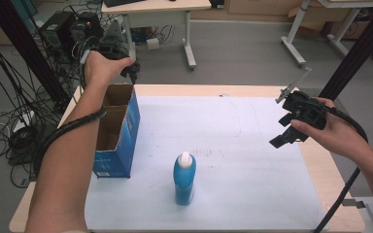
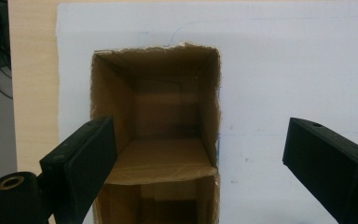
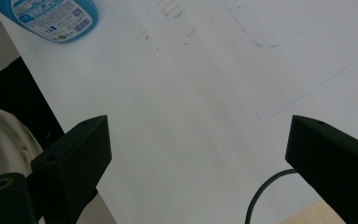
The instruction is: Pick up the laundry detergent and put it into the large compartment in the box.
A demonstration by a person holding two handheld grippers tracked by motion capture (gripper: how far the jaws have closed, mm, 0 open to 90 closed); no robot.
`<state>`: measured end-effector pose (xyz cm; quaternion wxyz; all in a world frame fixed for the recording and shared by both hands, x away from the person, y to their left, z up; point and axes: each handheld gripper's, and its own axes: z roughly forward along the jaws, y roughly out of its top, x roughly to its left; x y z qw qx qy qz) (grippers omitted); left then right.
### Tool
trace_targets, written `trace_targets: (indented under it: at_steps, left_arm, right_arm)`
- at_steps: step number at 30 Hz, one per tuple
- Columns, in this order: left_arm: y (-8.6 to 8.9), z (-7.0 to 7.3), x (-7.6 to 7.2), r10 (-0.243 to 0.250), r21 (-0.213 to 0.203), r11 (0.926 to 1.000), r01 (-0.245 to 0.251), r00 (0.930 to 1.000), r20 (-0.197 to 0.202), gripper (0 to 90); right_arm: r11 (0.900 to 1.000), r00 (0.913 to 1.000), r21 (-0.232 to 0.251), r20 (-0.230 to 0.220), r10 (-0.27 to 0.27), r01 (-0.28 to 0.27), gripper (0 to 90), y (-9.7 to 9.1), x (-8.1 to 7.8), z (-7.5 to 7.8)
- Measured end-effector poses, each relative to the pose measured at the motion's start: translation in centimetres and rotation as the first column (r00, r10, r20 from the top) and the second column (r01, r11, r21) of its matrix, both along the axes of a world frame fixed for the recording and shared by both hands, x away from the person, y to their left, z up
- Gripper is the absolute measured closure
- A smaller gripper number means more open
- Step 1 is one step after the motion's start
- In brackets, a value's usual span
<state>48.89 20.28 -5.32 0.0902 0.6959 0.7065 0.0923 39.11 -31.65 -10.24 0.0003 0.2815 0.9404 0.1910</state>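
Nearest you, the blue bottle (image 1: pixel 184 178) stands upright on the white sheet (image 1: pixel 252 184) covering the surface (image 1: pixel 326 171), long axis vertical, white cap up; your right gripper view cuts off all but its labelled lower end. Your right hand-held gripper (image 1: pixel 291 127) hovers at the right, jaws spread wide, empty. Farthest, your left hand-held gripper (image 1: pixel 126 68) hangs over the open cardboard box (image 1: pixel 119 127), jaws wide apart, empty; the box's depths are dim.

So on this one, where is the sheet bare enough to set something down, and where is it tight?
Most of the white sheet is bare: the whole stretch right of the blue bottle and behind it, up to the far edge. It is tight only at the left, between the open cardboard box and the bottle.
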Motion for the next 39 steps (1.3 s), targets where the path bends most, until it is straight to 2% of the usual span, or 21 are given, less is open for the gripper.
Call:
trace_targets:
  at_steps: [15, 19, 23, 24, 30, 34, 37, 39]
  left_arm:
    - [-0.7, 1.5, -1.4, -0.015, 0.001, 0.9999, 0.015, 0.9998, 0.008, 9.6]
    - [-0.7, 2.0, -2.2, -0.021, -0.016, 0.9996, 0.021, 0.9997, 0.011, 9.6]
    - [-1.7, 3.2, -3.7, -0.034, -0.018, 0.9993, 0.034, 0.9993, 0.013, 9.2]
    - [-1.7, 3.2, -3.7, -0.034, -0.018, 0.9993, 0.034, 0.9993, 0.013, 9.1]
    - [-3.3, 4.4, -6.3, -0.064, -0.029, 0.9975, 0.064, 0.9976, 0.028, 8.8]
    - [-4.9, 5.0, -8.2, -0.098, -0.016, 0.995, 0.099, 0.9946, 0.034, 8.8]
    - [-5.6, 5.2, -9.3, -0.114, -0.035, 0.9928, 0.115, 0.993, 0.033, 8.4]
    - [-6.5, 5.5, -10.3, -0.135, -0.022, 0.9905, 0.136, 0.9902, 0.037, 7.9]
  right_arm:
    - [1.0, 0.9999, -0.001, 0.013, -0.005, 0.005, 6.4, -0.1, -0.2, 0.0]
    - [1.0, 0.9999, -0.004, 0.014, -0.003, 0.003, 6.4, 0.1, -0.3, 0.0]
    - [1.0, 0.9998, -0.005, 0.02, 0.005, -0.005, 6.4, 0.3, -0.6, 0.2]
    - [1.0, 0.9997, -0.005, 0.022, 0.007, -0.007, 6.4, 0.3, -0.7, 0.3]
    - [0.9999, 0.9994, -0.007, 0.031, 0.016, -0.015, 6.4, 0.6, -1.3, 0.5]
    - [0.9999, 0.9992, -0.008, 0.037, 0.014, -0.013, 6.4, 0.6, -1.7, 0.6]
    - [0.9998, 0.9989, -0.007, 0.044, 0.018, -0.017, 6.4, 0.6, -2.0, 0.7]
    - [0.9998, 0.9989, -0.008, 0.043, 0.016, -0.016, 6.4, 0.7, -2.3, 0.9]
